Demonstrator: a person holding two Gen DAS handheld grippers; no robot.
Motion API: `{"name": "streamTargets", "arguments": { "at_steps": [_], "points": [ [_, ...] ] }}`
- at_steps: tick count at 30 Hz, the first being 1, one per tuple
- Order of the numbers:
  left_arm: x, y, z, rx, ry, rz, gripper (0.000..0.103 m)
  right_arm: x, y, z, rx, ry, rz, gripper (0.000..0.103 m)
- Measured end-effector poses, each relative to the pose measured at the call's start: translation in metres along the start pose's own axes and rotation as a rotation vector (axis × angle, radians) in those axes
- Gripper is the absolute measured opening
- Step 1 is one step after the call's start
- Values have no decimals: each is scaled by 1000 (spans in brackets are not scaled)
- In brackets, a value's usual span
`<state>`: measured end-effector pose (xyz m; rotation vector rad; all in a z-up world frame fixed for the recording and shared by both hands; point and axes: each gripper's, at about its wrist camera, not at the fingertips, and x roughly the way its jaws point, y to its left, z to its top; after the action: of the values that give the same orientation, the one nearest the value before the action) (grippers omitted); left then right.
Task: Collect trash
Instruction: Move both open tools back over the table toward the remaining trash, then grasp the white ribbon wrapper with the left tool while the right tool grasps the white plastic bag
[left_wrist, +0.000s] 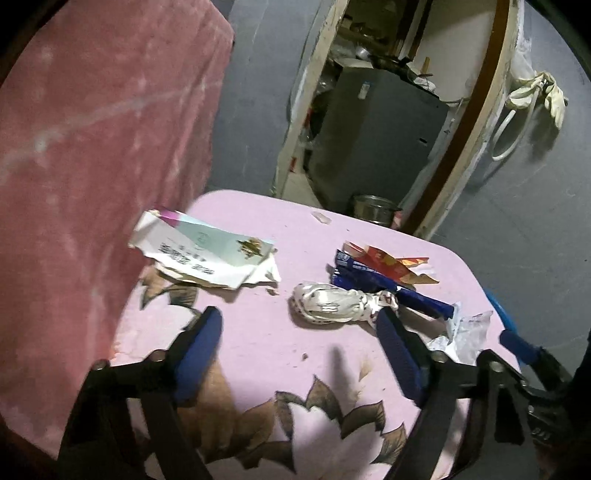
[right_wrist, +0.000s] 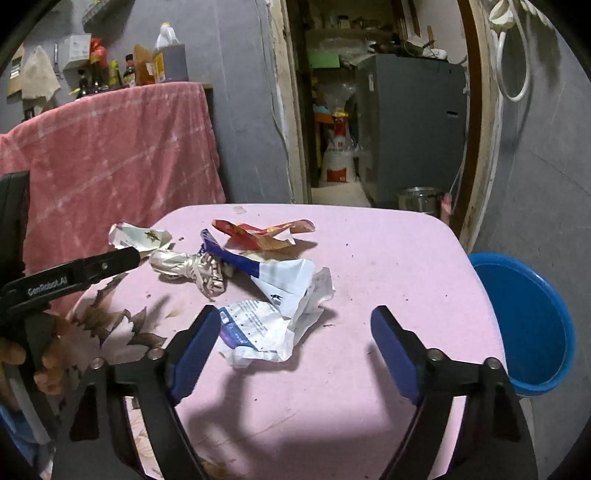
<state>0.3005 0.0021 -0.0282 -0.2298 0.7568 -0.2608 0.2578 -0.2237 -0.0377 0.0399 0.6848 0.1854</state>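
Nearest the lens in the left wrist view, the left tool (left_wrist: 299, 328) hangs released over the pink desk (left_wrist: 258, 343), its blue pads spread wide with nothing between them. In the right wrist view the right tool (right_wrist: 295, 332) is likewise released; its left pad sits just beside a crumpled white wrapper (right_wrist: 266, 328) but does not press on it.

Just beyond the pads lies the trash, all of it on the desk. A twisted silver-white wrapper (left_wrist: 332, 302) lies at the centre of the left view, touching a blue packet (left_wrist: 391, 288), with a red wrapper (left_wrist: 391, 264) behind them. A torn white paper carton (left_wrist: 207, 254) lies apart toward the left edge of the desk, near the pink cloth (left_wrist: 92, 147) draped at the left of the frame.

Judging by this, collecting has barely begun: no piece is lifted, and every piece seen remains to be picked up.

At the right edge of the right view, a blue basin (right_wrist: 528, 321) stands below the desk's corner; the part of its inside that shows looks empty. It seems the likely place for the trash. Farther back, in the doorway, a metal pot (right_wrist: 421, 197) stands on the floor; its contents cannot be seen.
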Motion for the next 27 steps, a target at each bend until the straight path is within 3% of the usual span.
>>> {"name": "streamTargets", "arguments": {
  "at_steps": [3,10,17,20,24,27],
  "points": [
    [6,-3,4,-1,22,-32,69,7,-2,1,7,28,3,68],
    [27,-7,14,-8,75,-90,56,21,-3,3,14,80,46,56],
    [37,-7,15,-2,113,-106,35,30,-2,2,21,111,61,33],
    [36,-6,15,-11,114,-113,29,31,-2,2,23,113,83,29],
    [32,-7,13,-21,117,-113,18,29,-3,0,26,112,97,11],
    [25,-9,7,-25,111,-110,12,26,2,-2,2,110,97,7]
  ]
}}
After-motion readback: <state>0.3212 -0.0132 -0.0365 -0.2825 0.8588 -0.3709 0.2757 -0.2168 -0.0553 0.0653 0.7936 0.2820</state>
